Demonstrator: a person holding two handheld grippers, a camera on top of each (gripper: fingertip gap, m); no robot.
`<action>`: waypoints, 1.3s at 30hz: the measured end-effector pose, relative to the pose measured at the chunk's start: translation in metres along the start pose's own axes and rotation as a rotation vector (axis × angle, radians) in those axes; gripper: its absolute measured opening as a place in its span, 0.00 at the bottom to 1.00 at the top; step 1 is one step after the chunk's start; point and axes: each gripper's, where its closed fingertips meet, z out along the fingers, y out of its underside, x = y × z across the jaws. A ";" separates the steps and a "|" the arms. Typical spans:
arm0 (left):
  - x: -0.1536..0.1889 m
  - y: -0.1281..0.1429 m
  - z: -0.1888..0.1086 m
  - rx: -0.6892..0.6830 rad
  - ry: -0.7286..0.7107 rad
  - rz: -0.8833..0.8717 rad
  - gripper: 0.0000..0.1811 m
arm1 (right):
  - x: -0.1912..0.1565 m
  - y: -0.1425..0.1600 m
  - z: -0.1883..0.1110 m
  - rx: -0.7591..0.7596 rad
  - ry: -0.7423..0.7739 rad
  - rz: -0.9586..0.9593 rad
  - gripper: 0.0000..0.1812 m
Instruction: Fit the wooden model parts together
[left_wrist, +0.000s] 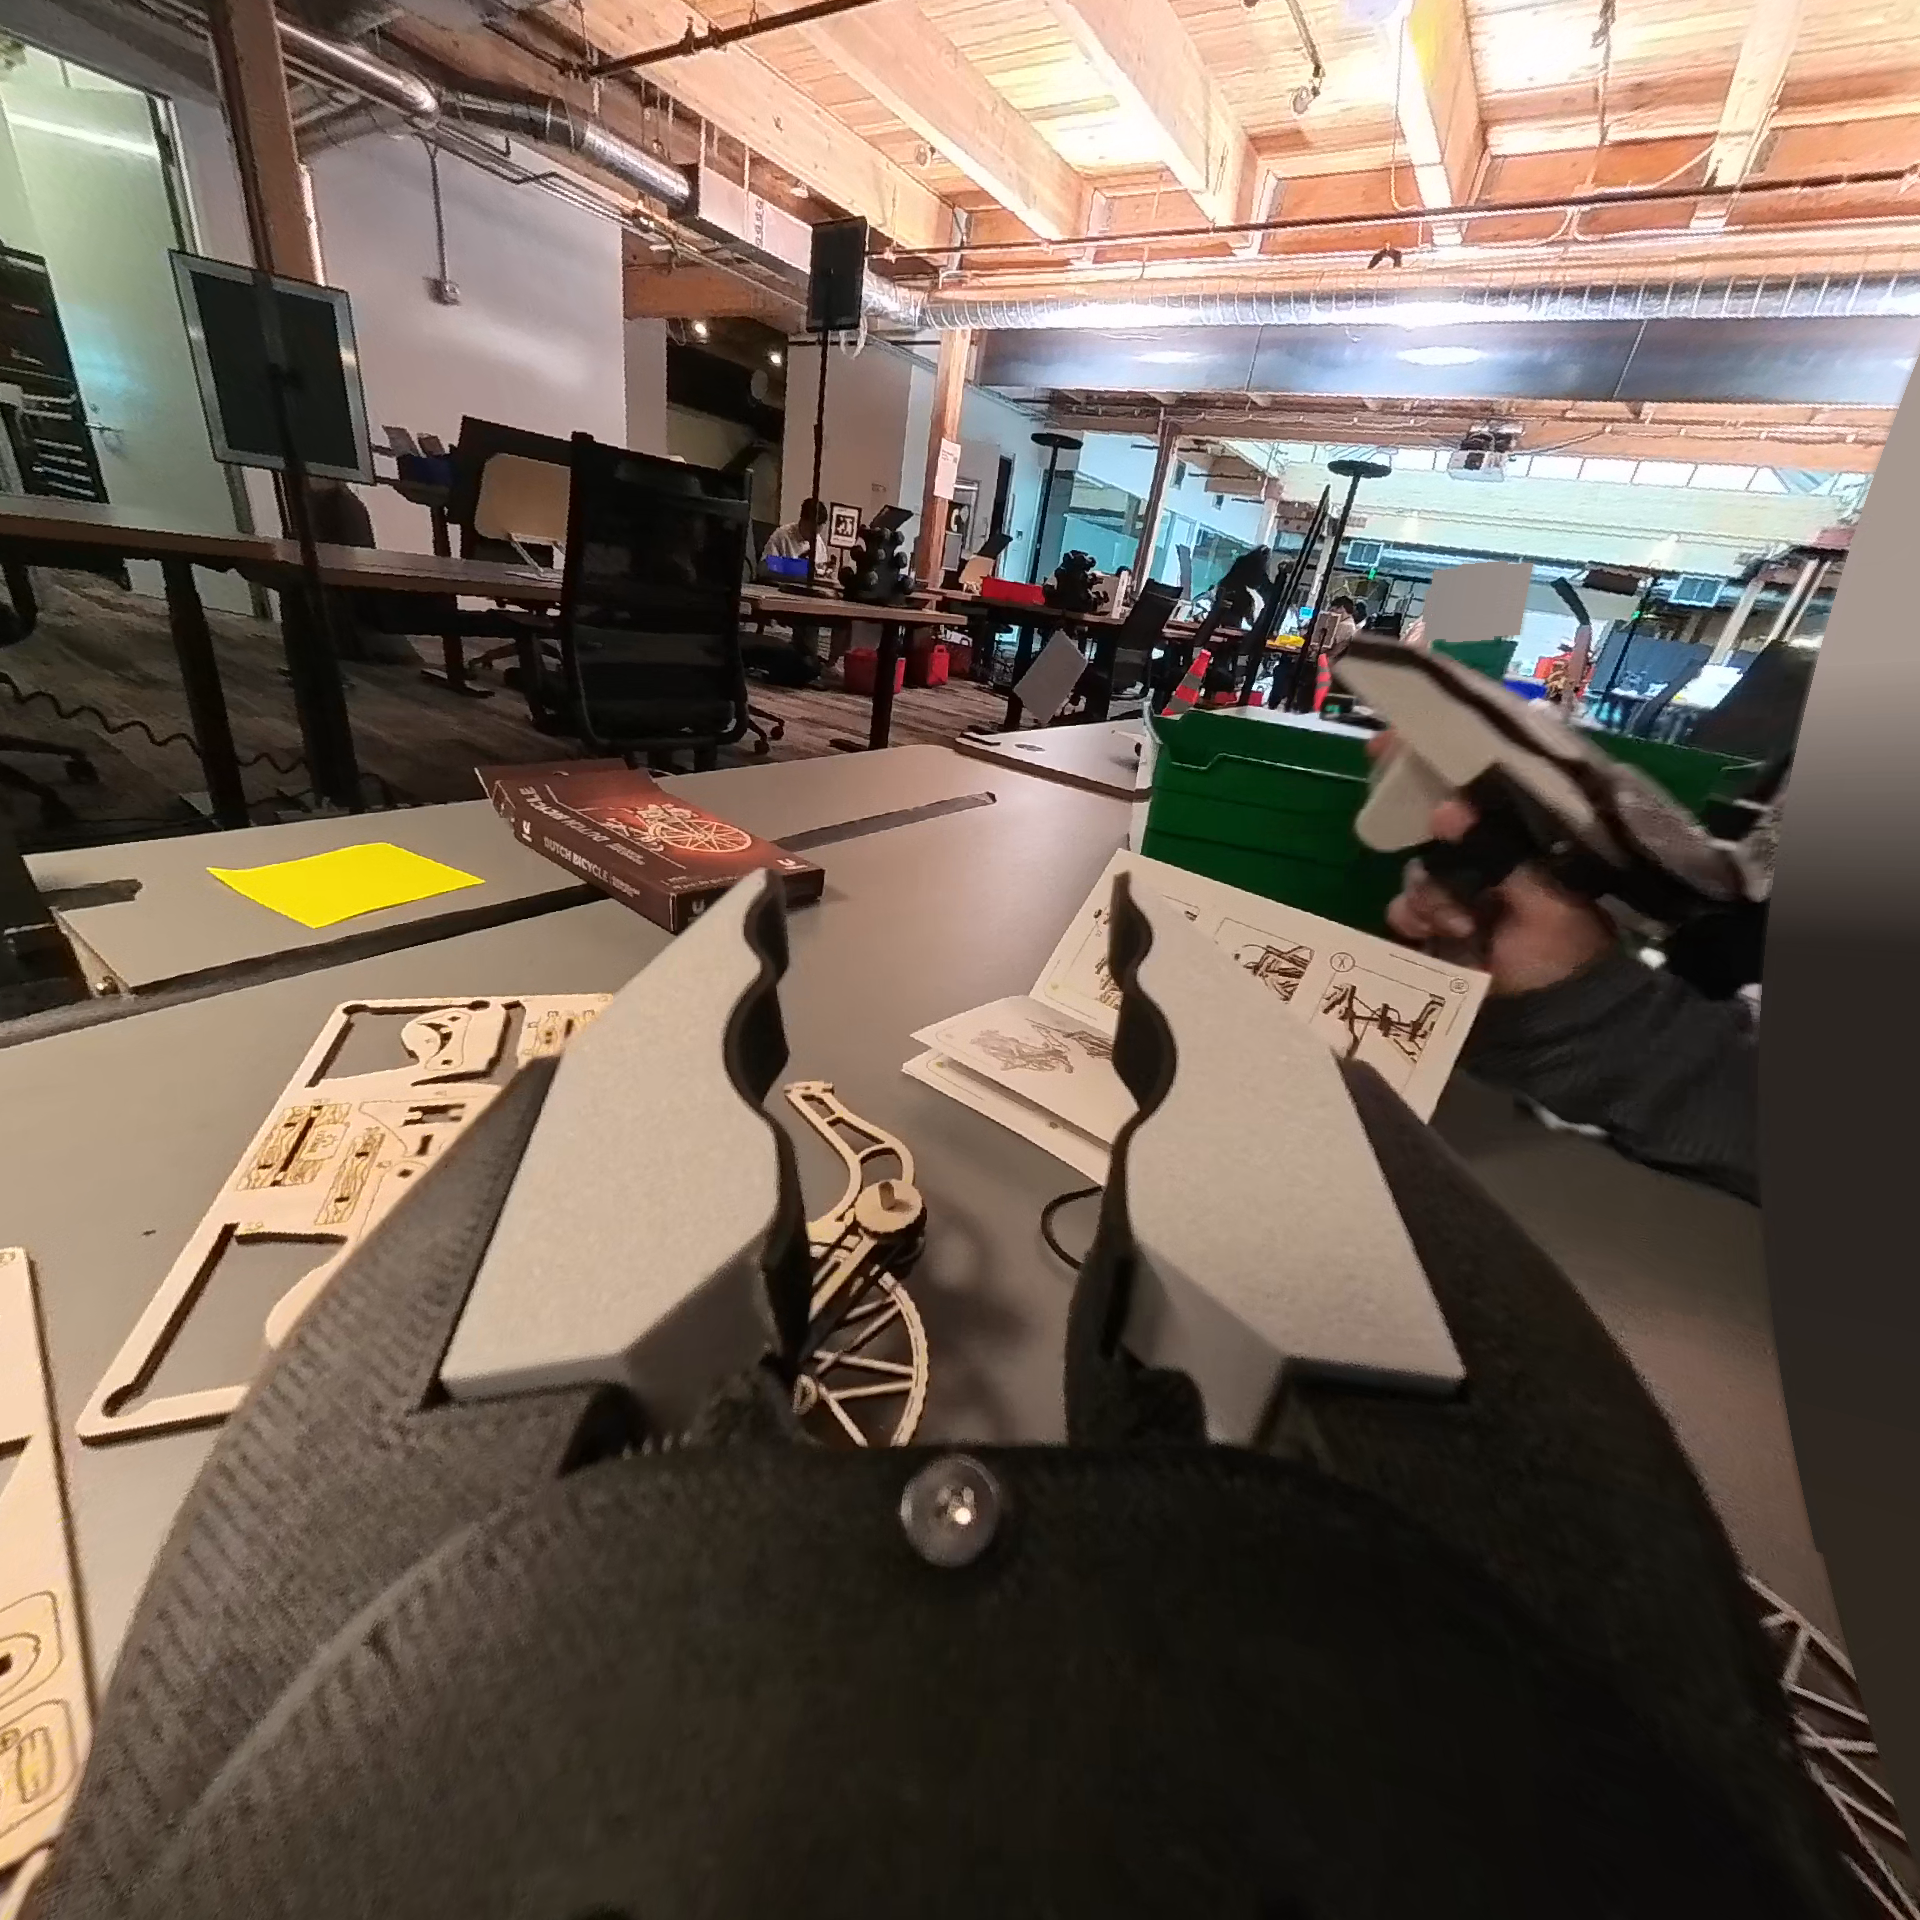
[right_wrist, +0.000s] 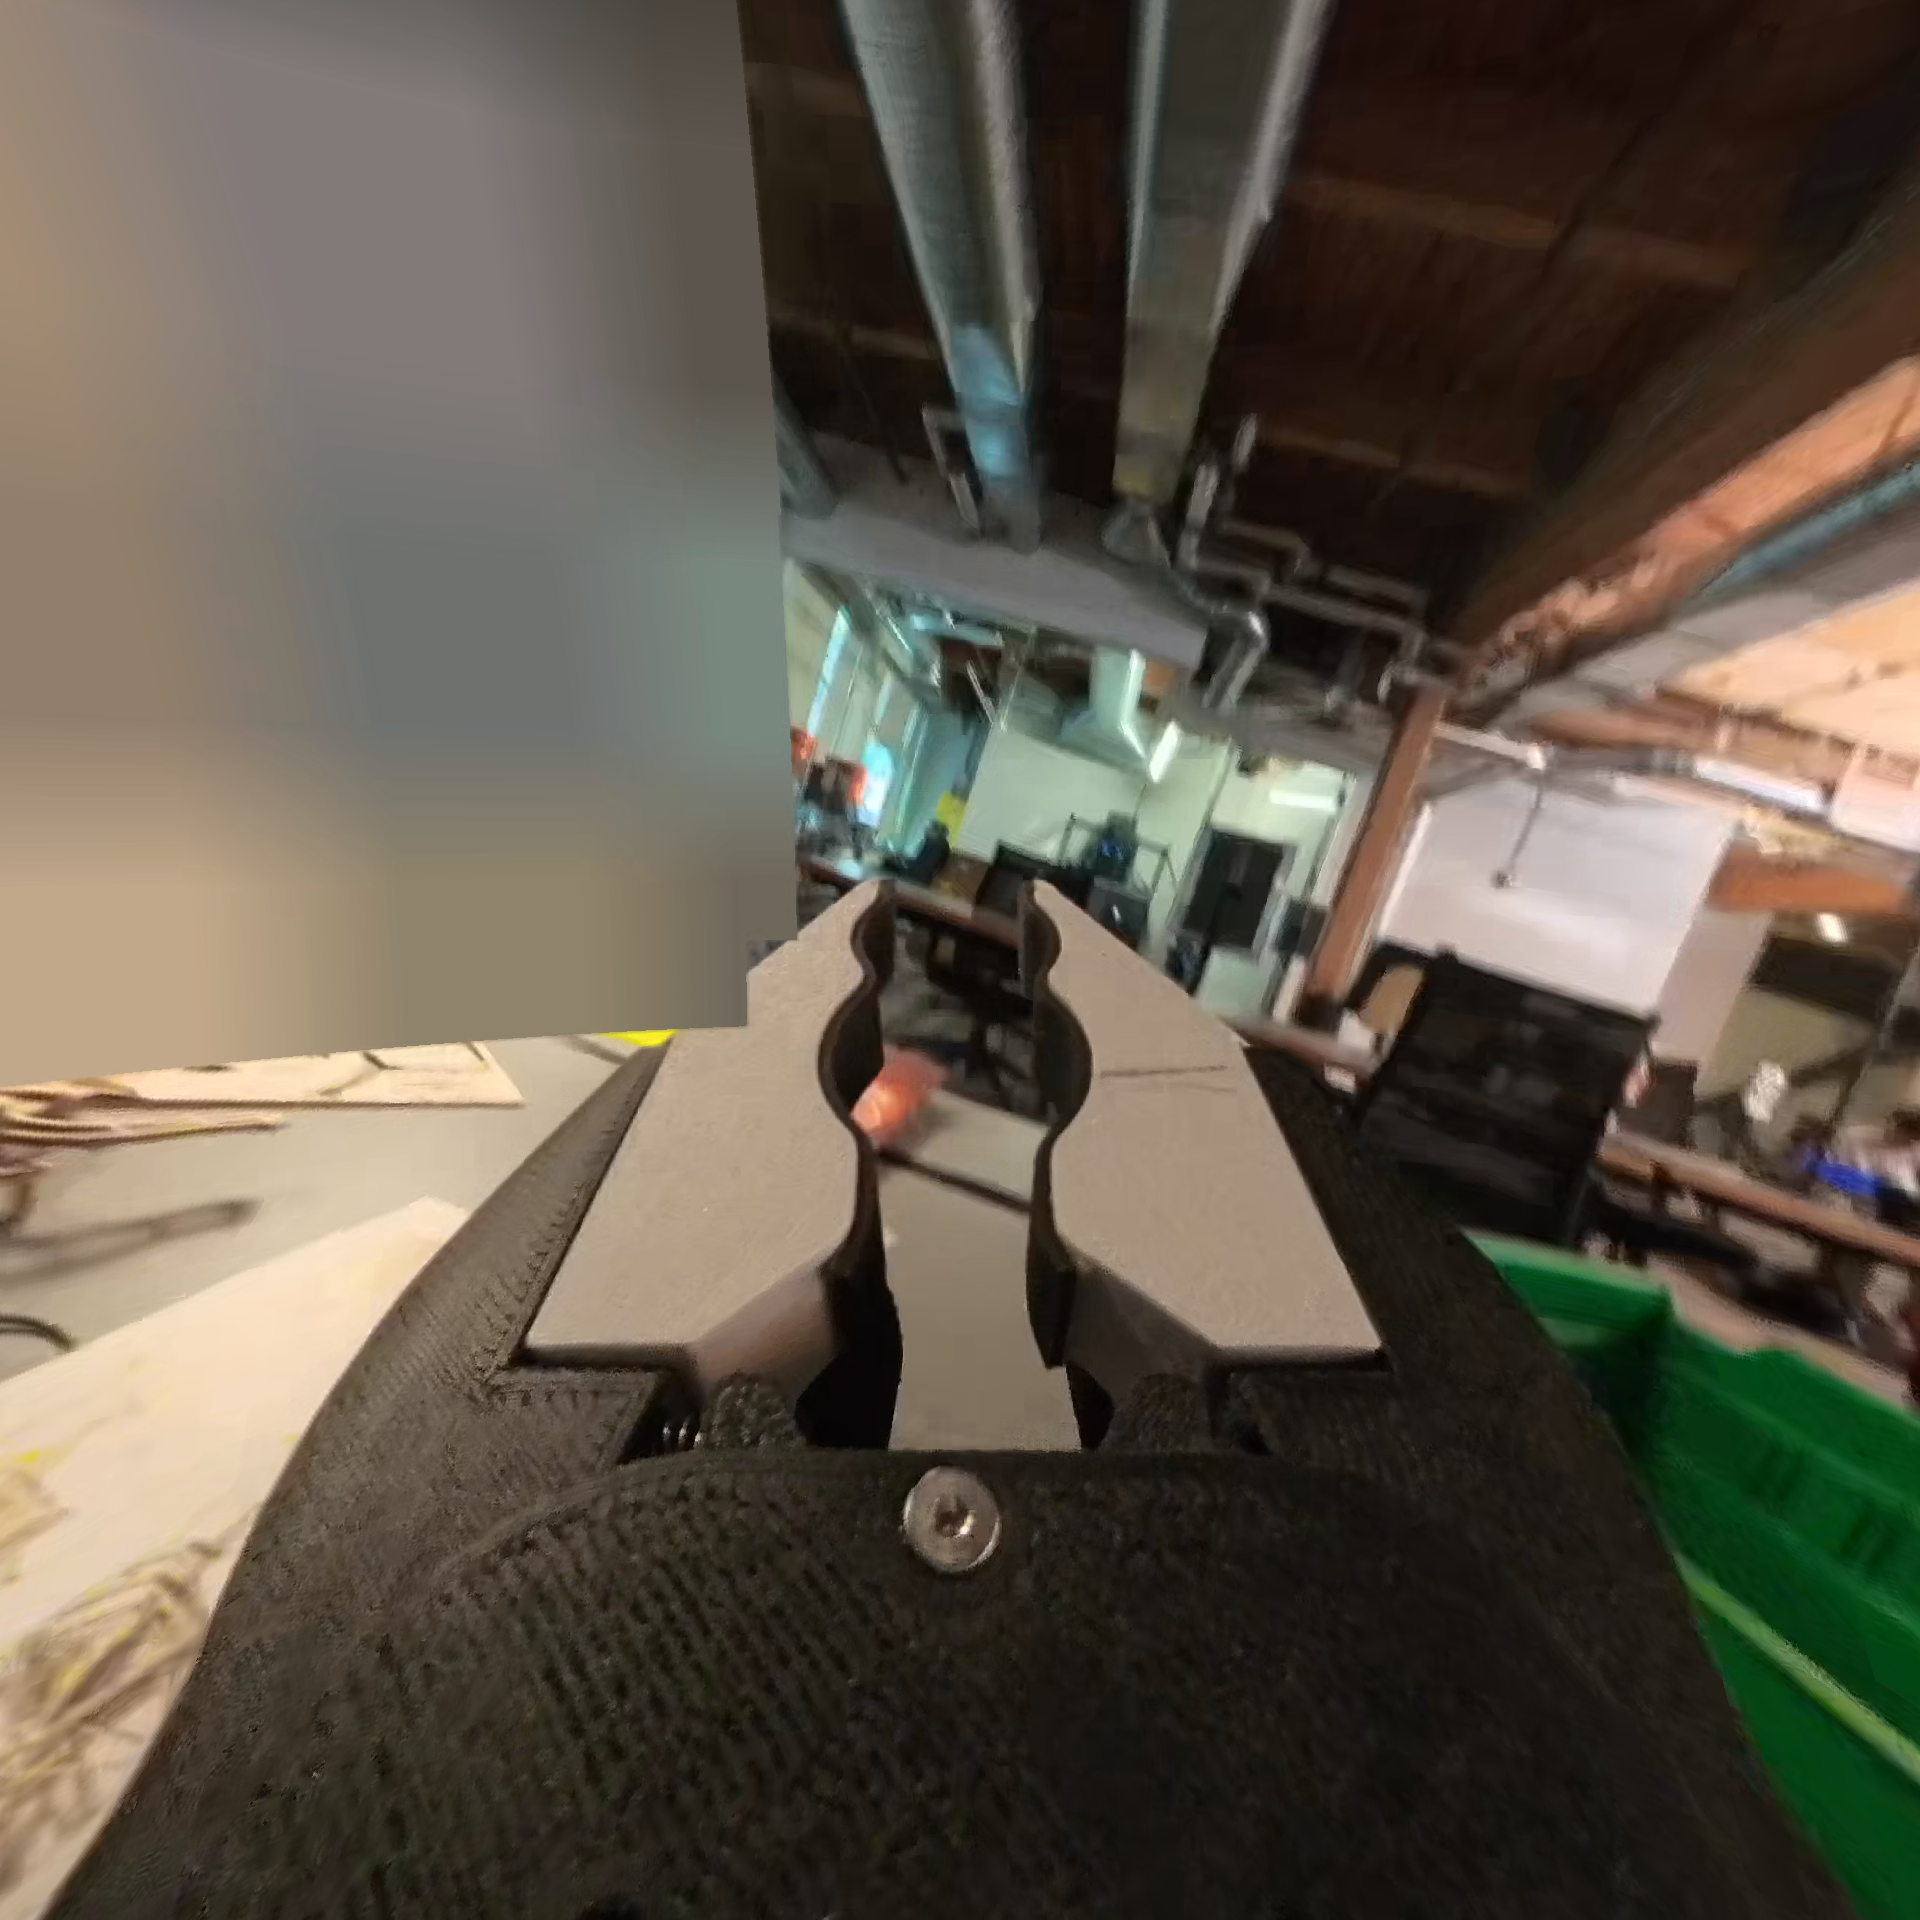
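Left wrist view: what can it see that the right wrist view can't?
Only the left wrist view shows the wooden wheel piece on the table between the open left gripper, the punched-out wooden sheet, the dark box, the yellow note, and the right gripper held up in a hand.

Only the right wrist view shows silver ceiling ducts beyond its own empty, slightly open fingers.

Both show the grey table, the paper instructions and the green bin.
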 end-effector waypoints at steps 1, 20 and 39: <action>0.000 -0.001 0.000 0.004 -0.001 0.005 0.34 | -0.009 -0.017 -0.003 0.042 -0.034 -0.026 0.11; 0.010 -0.004 -0.001 0.023 0.058 -0.003 0.34 | -0.280 0.019 -0.141 -0.999 -0.783 0.212 0.48; 0.080 0.008 -0.024 -0.107 0.602 -0.130 0.35 | -0.210 -0.014 -0.104 -0.783 -0.773 0.881 0.21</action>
